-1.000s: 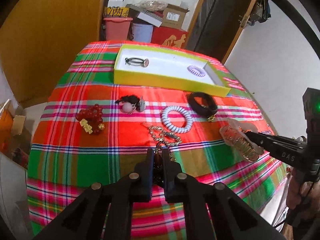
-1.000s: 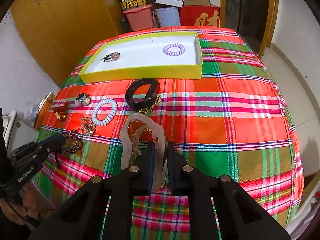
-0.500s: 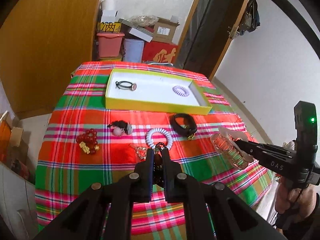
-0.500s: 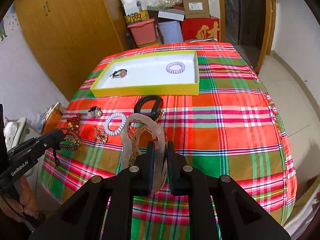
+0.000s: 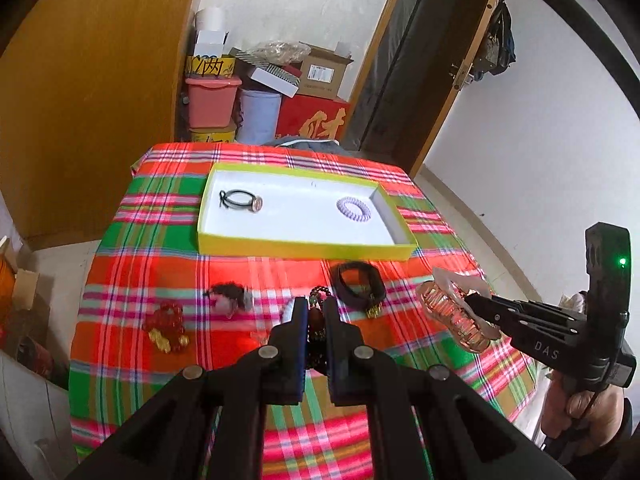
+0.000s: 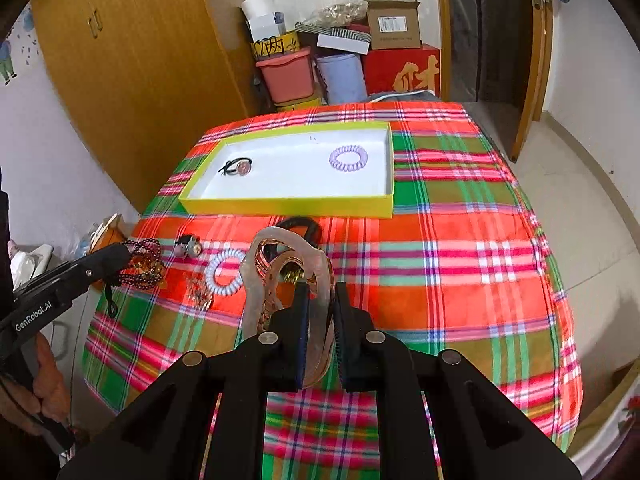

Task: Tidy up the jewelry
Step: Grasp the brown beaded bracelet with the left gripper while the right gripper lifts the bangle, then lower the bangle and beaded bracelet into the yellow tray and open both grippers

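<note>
While a yellow-rimmed white tray (image 6: 288, 202) at centre frame holds a black hair tie (image 6: 236, 167) and a lilac coil band (image 6: 348, 158), the plaid tablecloth (image 6: 460, 248) fills a cluttered room. Left gripper (image 5: 315, 316) is clamped on a dark bead bracelet (image 6: 140, 264) at left; right gripper (image 6: 320, 300) pinches a translucent pink hair claw (image 6: 276, 264) at lower centre.

My left gripper (image 5: 314, 312) clamped on dark bead string (image 5: 318, 300), held above plaid tablecloth (image 5: 420, 368). My right gripper (image 5: 472, 302) at right edge, pinching clear hair claw (image 5: 452, 312). Yellow tray (image 5: 304, 246) beyond: black hair tie (image 5: 240, 200) at left, purple coil tie (image 5: 354, 209) at right. On cloth: red bead bracelet (image 5: 166, 326), black band (image 5: 358, 288) just before tray.
</note>
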Demonstrator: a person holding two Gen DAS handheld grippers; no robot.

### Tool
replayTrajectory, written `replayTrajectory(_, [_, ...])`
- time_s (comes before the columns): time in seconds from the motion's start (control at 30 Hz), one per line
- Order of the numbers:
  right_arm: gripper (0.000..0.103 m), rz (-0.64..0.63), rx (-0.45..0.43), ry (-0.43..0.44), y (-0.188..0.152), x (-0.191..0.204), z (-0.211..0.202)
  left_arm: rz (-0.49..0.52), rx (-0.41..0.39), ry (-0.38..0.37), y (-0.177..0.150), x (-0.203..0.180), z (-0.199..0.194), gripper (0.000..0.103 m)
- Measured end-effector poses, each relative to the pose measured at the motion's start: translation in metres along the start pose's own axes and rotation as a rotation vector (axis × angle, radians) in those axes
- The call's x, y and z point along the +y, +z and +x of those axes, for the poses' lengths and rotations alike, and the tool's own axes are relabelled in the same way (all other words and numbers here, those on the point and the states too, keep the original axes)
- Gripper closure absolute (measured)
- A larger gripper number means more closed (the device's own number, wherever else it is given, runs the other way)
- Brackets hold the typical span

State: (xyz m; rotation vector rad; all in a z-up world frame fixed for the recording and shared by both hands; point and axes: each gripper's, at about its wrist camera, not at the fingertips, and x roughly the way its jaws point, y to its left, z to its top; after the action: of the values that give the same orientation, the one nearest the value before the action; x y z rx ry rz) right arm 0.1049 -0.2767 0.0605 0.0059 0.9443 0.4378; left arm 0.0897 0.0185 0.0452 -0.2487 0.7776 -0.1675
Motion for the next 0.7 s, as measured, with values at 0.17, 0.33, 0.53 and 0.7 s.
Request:
replayTrajectory(0.17, [0.091, -0.009, -0.019, -0.011, 0.018, -0.003, 0.007, 0.008, -0.024, 0.001, 0.023, 0.003, 0.008, 0.096])
replayTrajectory(0.33, [0.091, -0.017, -0.032, -0.021, 0.039, -0.007, 0.018, 0.015, -0.039, 0.004, 0.048, 0.008, 0.021, 0.096])
replayTrajectory(0.53, [0.091, -0.020, -0.042, -0.033, 0.064, -0.013, 0.034, 0.015, -0.037, 0.024, 0.074, 0.019, 0.047, 0.096])
replayTrajectory(0.7, [0.091, -0.021, -0.049, -0.050, 0.086, -0.018, 0.052, 0.021, -0.036, 0.045, 0.090, 0.029, 0.066, 0.096])
